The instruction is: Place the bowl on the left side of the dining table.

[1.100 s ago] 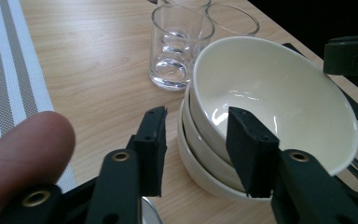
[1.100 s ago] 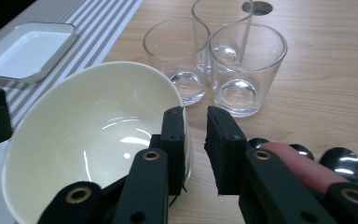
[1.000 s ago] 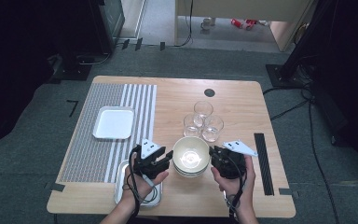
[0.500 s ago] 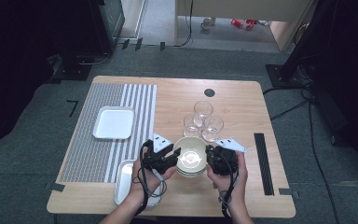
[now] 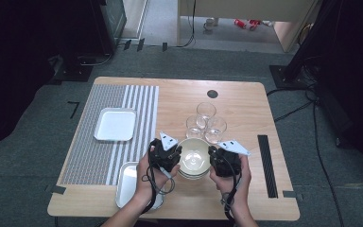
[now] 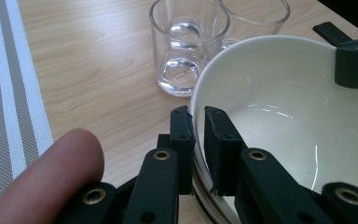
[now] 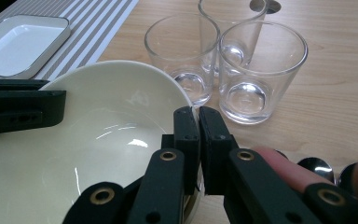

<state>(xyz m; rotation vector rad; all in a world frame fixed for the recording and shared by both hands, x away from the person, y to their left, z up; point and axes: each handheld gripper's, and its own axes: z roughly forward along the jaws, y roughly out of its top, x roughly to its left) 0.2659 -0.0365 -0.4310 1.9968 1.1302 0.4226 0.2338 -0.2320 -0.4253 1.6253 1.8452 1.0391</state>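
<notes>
On the bench (image 5: 246,99), going left to right, a striped mat (image 5: 108,132) covers the nine o'clock side, with a white tray (image 5: 115,124) on it and a metal tray (image 5: 128,182) at its seven o'clock corner, partly under the person's left hand (image 5: 146,182). The left gripper (image 5: 172,158) sits at the nine o'clock edge of the bowl (image 5: 194,158); in the left gripper view its jaws have just been closing and now pinch the bowl's rim, one jaw outside the wall and one inside, with a fingertip (image 6: 51,177) at lower left. The cream bowl rests on top of at least one more dish, near the six o'clock edge of the bench and a little right of the mat. Three glasses (image 5: 205,124) stand upright in a tight cluster just beyond it at twelve o'clock, close beside the rim. The right gripper (image 5: 214,160) is at the bowl's three o'clock edge, held by the right hand (image 5: 234,182); in the right gripper view its jaws have also just been closing and stand nearly together, clamped on the rim. A black strip (image 5: 266,165) lies along the bench's three o'clock side.
</notes>
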